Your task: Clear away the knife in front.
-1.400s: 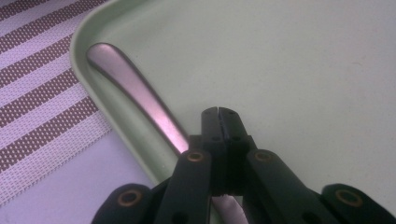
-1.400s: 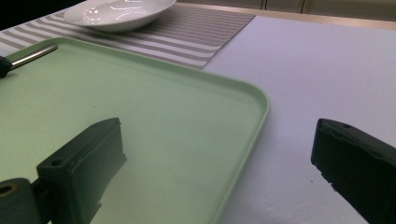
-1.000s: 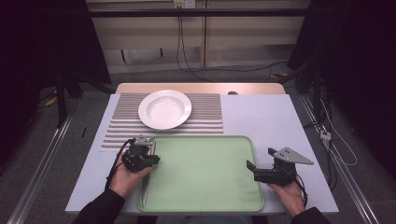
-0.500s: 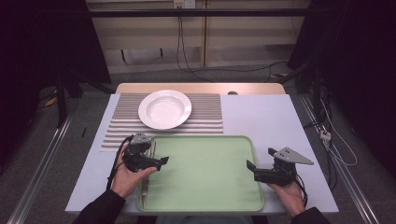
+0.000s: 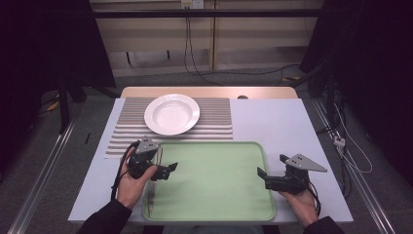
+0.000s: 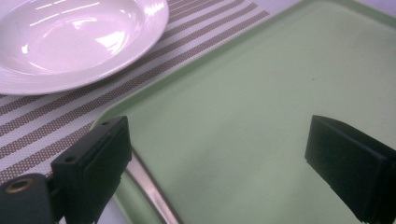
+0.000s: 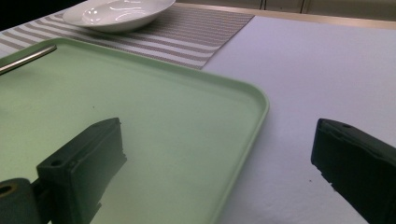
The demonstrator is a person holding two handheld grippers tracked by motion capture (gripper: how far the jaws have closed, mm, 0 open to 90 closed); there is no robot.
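Nearest the person, the left gripper (image 5: 163, 171) hangs over the left edge of the green tray (image 5: 219, 195), its jaws spread wide with nothing between them – they have just been opening. Directly beneath and beside that gripper a slim metal utensil (image 5: 152, 195) lies along the tray's left side, pointing toward the person's end; in the left gripper view its shiny handle (image 6: 149, 189) runs just inside the tray's raised rim, close by one jaw but apart from it. Which kind of utensil it is cannot be told.

On the opposite side, the right gripper (image 5: 267, 179) hovers at the tray's right edge, jaws likewise wide apart and holding nothing; in the right gripper view one jaw stands over the green surface and the other over the bare pale table (image 7: 327, 70).

Farther out – beyond the tray's far rim – a striped placemat (image 5: 214, 124) lies flat on the table, touching or just beside the tray. A white deep plate (image 5: 172, 114) sits on the placemat, empty and upright, well apart from both grippers
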